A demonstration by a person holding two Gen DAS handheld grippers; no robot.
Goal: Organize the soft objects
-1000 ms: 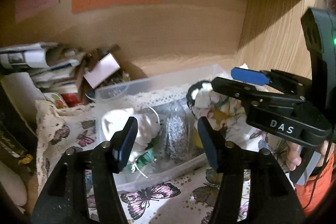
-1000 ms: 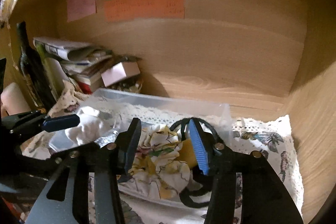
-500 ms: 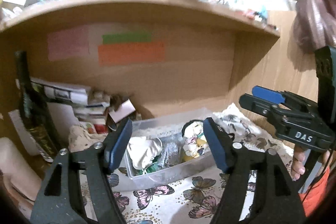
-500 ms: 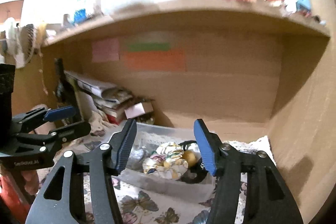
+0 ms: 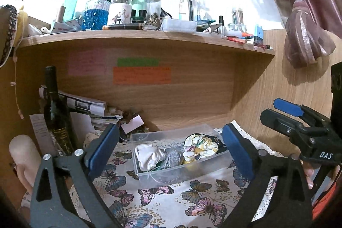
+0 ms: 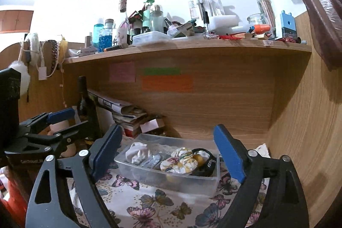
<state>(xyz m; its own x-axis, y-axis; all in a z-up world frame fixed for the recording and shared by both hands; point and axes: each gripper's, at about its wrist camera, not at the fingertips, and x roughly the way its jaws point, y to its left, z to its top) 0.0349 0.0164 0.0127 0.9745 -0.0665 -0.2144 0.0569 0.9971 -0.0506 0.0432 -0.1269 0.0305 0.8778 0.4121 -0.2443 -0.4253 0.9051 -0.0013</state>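
Observation:
A clear plastic box stands on the butterfly cloth under the shelf. In it lie a white soft item, a silver glittery one, a floral scrunchie and a black band. My left gripper is open and empty, held back from the box. My right gripper is open and empty, also back from the box; it shows at the right of the left wrist view.
A dark bottle and stacked papers stand left of the box. The wooden side wall is close on the right. The shelf above is crowded with bottles. A curtain hangs at the right.
Both grippers have pulled back and up from the box and opened wider. The floral scrunchie that was between my right fingers now lies in the box.

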